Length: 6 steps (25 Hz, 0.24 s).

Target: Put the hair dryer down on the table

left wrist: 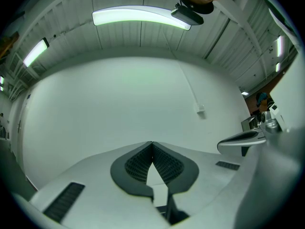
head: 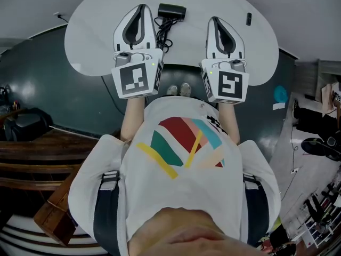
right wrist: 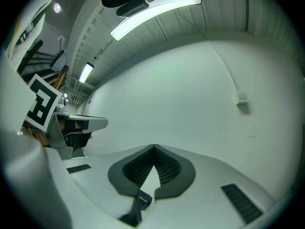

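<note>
The black hair dryer lies on the white round table at its far side, with its black cord bunched just in front of it. My left gripper is raised to the left of the dryer and my right gripper to its right; neither touches it. Both are shut with nothing between the fingers. In the left gripper view the left gripper has its tips together and faces a bare white wall. The right gripper view shows the same of the right gripper.
A small black item lies on the table's right side. Dark floor surrounds the table, with wooden furniture at the left and clutter at the right. The person's feet stand at the table's near edge.
</note>
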### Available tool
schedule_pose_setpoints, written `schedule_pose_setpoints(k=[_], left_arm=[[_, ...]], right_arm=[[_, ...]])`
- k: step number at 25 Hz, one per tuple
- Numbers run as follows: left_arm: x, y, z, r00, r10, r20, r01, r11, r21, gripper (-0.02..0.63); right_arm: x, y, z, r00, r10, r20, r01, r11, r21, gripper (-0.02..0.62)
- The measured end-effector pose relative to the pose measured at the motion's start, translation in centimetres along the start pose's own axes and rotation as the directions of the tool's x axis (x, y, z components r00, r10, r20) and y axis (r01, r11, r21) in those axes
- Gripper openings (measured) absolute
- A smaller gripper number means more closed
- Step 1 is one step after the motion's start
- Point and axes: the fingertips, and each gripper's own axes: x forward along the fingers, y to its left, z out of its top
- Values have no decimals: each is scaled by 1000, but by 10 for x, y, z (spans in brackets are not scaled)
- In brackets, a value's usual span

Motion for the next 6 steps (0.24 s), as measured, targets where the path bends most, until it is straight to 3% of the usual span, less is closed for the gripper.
schedule_pose_setpoints(k=[6], left_arm=[[-11,11,3,1000,4,-18,-4,1000,23,15]], right_arm=[[-3,15,6,1000,7,-1,-7,1000,-12,9]])
